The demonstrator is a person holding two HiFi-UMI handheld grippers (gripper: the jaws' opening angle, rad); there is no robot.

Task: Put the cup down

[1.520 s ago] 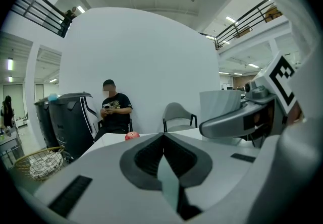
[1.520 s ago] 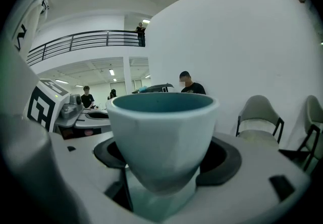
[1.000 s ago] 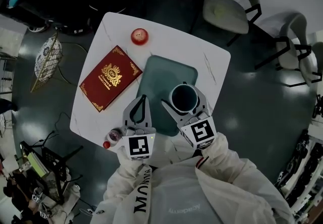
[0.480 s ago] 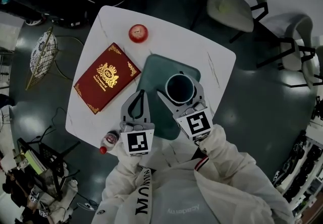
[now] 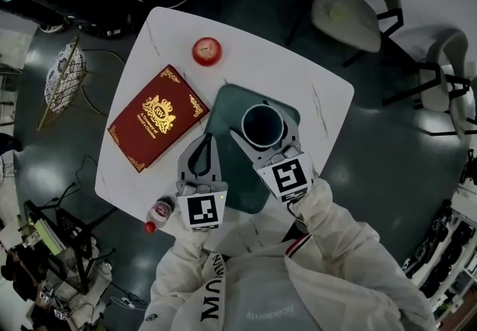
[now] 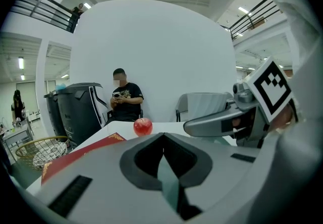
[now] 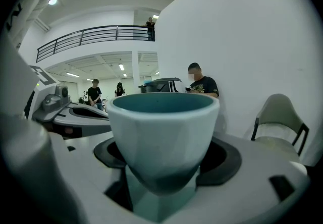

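Note:
A pale cup with a dark teal inside sits between the jaws of my right gripper, which is shut on its sides. It hangs over the far right part of a teal mat; whether its foot touches the mat I cannot tell. In the right gripper view the cup stands upright and fills the middle, with the right gripper clasped round its lower half. To the cup's left my left gripper is shut and holds nothing. Its jaws meet at the tip of the left gripper.
The white square table also carries a red book on the left, a red apple at the far side and a small bottle at the near left edge. Two chairs stand beyond the table. A seated person is behind it.
My right gripper has carried the cup a little farther across the mat, away from me. The left gripper has stayed about where it was.

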